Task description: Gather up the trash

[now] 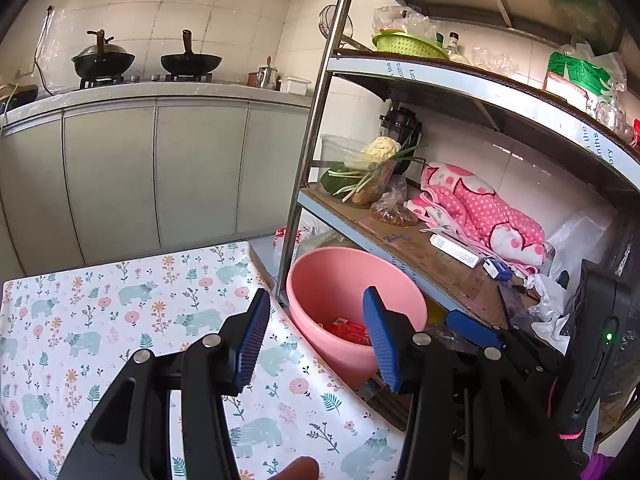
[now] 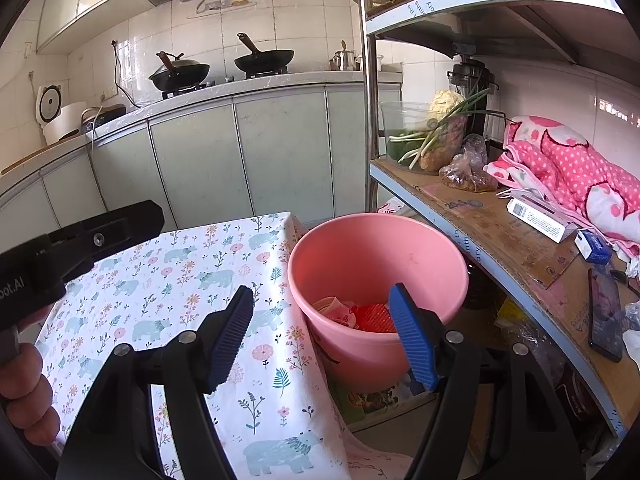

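Left wrist view: the left tongs [image 1: 316, 334] hang spread wide and hold nothing, over the flower-and-bear printed tablecloth [image 1: 120, 320]. Just ahead and right of them, off the table edge, stands the round pink plastic bucket [image 1: 320, 280], red wrappers [image 1: 348, 330] in its bottom. The right tongs [image 2: 322, 334], also agape and bare, straddle the bucket's near rim and look nearer. I see no loose trash on the cloth.
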`<state>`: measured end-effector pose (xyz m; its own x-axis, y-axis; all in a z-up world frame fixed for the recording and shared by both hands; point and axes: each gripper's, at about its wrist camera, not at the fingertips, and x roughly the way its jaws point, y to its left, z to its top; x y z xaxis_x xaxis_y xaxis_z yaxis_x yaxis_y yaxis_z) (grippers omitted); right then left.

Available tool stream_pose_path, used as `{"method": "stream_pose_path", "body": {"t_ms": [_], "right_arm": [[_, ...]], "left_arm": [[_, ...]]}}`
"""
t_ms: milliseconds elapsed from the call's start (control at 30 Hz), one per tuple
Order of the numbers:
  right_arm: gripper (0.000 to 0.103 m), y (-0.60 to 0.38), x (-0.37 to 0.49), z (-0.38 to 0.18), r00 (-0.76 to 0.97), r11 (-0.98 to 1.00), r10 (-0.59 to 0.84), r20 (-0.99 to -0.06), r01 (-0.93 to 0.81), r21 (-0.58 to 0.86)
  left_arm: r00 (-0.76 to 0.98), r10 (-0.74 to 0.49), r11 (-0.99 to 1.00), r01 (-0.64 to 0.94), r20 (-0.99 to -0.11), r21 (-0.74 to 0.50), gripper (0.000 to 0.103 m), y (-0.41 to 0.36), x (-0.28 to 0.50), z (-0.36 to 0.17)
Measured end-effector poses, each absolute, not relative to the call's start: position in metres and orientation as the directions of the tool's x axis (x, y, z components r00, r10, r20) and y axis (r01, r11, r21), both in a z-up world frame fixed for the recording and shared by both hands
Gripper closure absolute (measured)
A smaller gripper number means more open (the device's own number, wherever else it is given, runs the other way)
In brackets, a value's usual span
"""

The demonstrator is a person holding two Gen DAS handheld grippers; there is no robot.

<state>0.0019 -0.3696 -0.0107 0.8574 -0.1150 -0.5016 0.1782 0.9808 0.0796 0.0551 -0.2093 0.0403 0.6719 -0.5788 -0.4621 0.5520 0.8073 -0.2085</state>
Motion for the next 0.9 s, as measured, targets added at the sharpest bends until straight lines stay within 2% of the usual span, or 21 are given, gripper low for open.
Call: {"method": "stream_pose_path", "body": {"t_ms": [900], "right_arm": [[0.032, -0.3684, 0.0091, -0.0131, 0.849, 0.981, -0.109, -0.517, 0.175, 0.081]], "left_arm": [[0.674, -0.573, 0.812, 0.546, -0.466, -0.207, 0.055, -0.2058, 0.058, 0.0369]]}}
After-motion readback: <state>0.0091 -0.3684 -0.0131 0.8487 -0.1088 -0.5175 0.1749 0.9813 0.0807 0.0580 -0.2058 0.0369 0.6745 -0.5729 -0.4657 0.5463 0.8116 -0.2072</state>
